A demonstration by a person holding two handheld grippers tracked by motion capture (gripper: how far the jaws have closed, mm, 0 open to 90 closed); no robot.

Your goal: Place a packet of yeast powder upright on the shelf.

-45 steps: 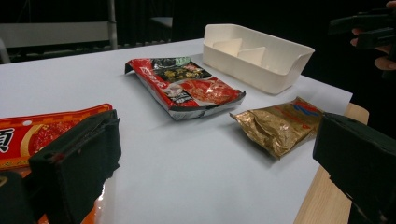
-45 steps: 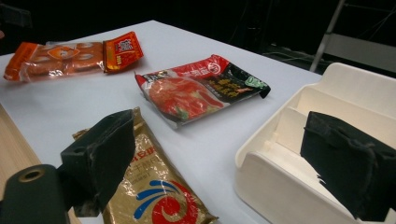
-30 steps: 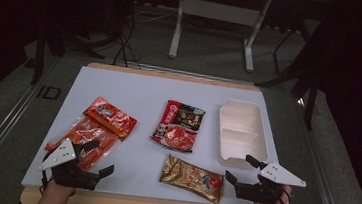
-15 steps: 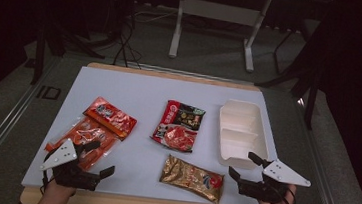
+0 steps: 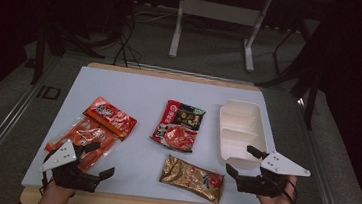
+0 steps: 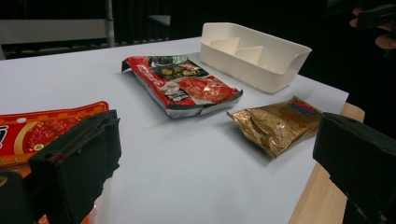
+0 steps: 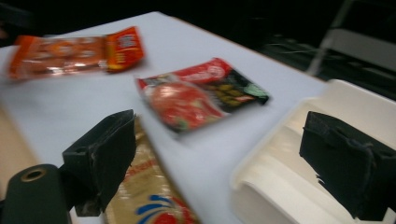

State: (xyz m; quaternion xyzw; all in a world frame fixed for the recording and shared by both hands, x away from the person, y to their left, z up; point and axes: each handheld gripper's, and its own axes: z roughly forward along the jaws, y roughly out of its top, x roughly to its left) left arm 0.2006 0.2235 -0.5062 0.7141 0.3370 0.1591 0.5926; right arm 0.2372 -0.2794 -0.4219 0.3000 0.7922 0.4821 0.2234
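Dim dark surround, white table top point(image 5: 144, 93) evenly lit from above with soft short shadows; high view grainy, left gripper view sharp, right gripper view motion-blurred throughout.

— What is changed since the earlier pictures?
— The right gripper point(image 5: 242, 161) is carried a little further right and toward the near table edge, beside the white tray point(image 5: 240, 133), jaws spread.
— And the left gripper point(image 5: 98, 160)?
— It is shifted only slightly, near the orange packet point(image 5: 81, 137)
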